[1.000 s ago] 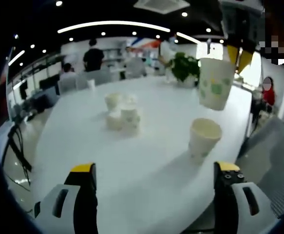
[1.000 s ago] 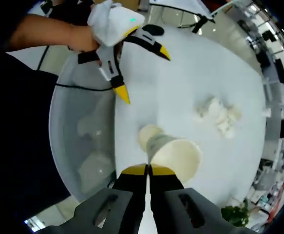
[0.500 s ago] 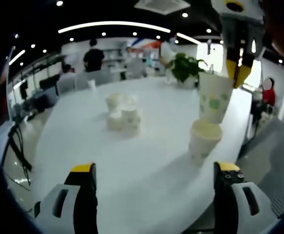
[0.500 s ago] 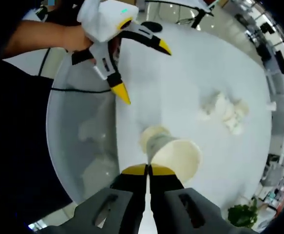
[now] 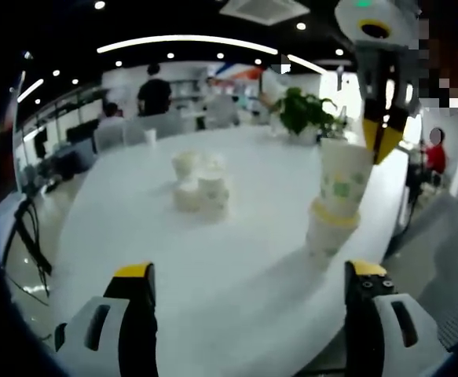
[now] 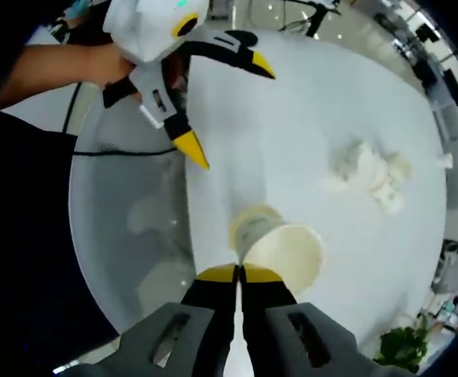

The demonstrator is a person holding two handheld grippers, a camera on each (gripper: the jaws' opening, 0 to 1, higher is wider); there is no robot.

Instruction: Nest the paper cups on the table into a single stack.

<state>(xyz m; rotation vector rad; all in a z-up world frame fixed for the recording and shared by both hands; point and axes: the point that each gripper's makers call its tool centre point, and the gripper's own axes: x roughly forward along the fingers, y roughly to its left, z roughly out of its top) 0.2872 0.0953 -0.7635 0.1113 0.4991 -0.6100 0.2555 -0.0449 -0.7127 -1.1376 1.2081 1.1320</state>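
My right gripper (image 6: pixel 238 274) is shut on the rim of a white paper cup (image 6: pixel 285 250) with green print. The cup's base sits partway inside a second paper cup (image 6: pixel 247 223) standing on the white table (image 6: pixel 307 118). In the left gripper view the held cup (image 5: pixel 343 176) stands upright in the lower cup (image 5: pixel 327 229), and the right gripper (image 5: pixel 379 144) comes down onto it from above. A cluster of several more cups (image 5: pixel 199 184) stands mid-table; the same cluster (image 6: pixel 371 171) lies beyond the held cup. My left gripper (image 5: pixel 250 276) is open and holds nothing, and it hovers (image 6: pixel 230 115) over the table's near side.
A potted plant (image 5: pixel 302 113) and a small cup (image 5: pixel 150 135) stand at the table's far end. A grey chair (image 5: pixel 448 259) is at the right edge of the table. People stand and sit in the background. A person's hand (image 6: pixel 103 64) holds the left gripper.
The right gripper has come down with its cup, from hanging above the table cup to sitting partway inside it. The left gripper has stayed open and still.
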